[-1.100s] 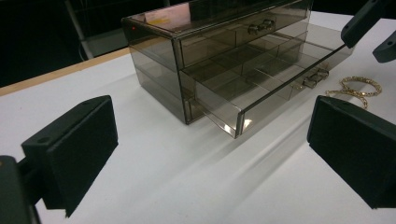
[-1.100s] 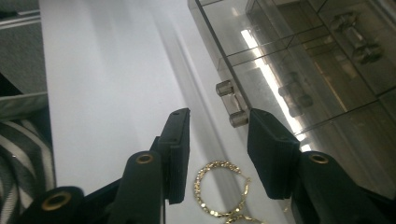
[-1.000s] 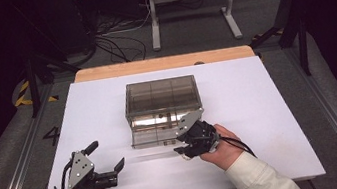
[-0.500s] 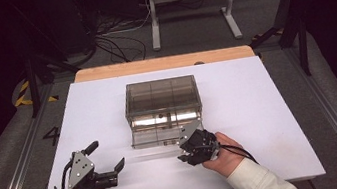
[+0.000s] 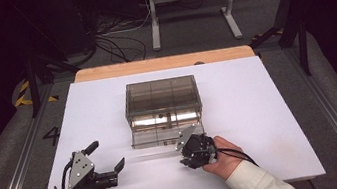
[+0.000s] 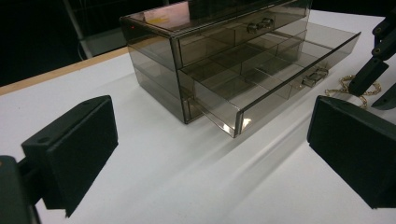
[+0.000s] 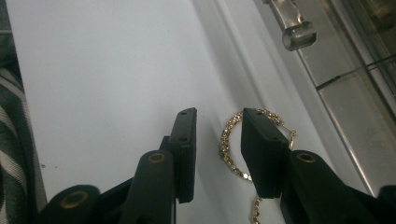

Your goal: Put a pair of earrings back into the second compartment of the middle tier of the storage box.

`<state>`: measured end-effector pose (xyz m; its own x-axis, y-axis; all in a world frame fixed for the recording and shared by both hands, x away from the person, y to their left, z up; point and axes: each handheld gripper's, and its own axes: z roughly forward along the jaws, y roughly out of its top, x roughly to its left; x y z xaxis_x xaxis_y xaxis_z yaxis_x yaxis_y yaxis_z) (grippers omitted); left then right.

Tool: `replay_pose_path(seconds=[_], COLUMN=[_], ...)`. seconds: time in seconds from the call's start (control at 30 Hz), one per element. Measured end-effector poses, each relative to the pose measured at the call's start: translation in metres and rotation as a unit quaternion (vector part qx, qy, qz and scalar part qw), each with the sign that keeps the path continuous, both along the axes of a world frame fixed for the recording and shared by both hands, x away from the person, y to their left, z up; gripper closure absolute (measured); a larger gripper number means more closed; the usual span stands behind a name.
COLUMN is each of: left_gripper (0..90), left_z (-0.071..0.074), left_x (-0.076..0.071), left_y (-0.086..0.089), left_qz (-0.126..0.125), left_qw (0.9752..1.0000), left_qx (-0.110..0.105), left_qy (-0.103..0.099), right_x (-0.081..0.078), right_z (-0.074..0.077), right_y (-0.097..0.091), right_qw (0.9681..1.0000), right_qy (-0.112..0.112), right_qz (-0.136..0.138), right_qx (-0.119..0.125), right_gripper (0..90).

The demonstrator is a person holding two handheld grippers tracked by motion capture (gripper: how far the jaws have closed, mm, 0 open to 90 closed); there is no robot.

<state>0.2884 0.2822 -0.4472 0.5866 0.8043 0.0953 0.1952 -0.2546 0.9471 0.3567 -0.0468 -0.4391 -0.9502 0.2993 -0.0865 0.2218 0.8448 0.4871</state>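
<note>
a: since a second ago our right gripper (image 5: 191, 152) has sunk from beside the drawer box (image 5: 163, 106) toward the near edge of the table (image 5: 272, 124), and its jaws have just been closing.

b: onto what?

a: the gold chain (image 7: 229, 148) lying on the table, just in front of the pulled-out bottom drawer (image 6: 280, 74). a loop of it sits between the half-closed jaws; the pads aren't pressing on it yet.

b: so how far are we?

a: we judge it early. the drawer stands open, but the chain isn't lifted, and it probably goes into a compartment.

b: and our left gripper (image 5: 109, 165)?

a: near the table's near left corner, jaws wide apart, holding nothing.
</note>
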Motion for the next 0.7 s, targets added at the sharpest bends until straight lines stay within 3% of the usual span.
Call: replay_pose_path(seconds=[0.27,0.43,0.7], left_gripper=[2.6,2.7,2.7], left_z=[-0.0001,-0.0001,-0.0001], left_x=[0.0002,0.0005,0.0002], left_y=[-0.0003,-0.0002,-0.0002], left_qz=[0.001,0.0,0.001], left_qw=[1.0,1.0,1.0], left_qx=[0.0,0.002,0.001], left_qy=[0.0,0.0,0.0], right_x=[0.0017,0.0033,0.0047], right_z=[-0.0048,-0.0085,-0.0095], right_y=[0.0009,0.0013,0.0016], right_qw=[0.9999,0.9998,0.9998], right_qy=[0.001,-0.002,0.009], right_qz=[-0.004,-0.004,0.002], right_qx=[-0.009,-0.018,-0.015], right_gripper=[71.1,78.1,85.7])
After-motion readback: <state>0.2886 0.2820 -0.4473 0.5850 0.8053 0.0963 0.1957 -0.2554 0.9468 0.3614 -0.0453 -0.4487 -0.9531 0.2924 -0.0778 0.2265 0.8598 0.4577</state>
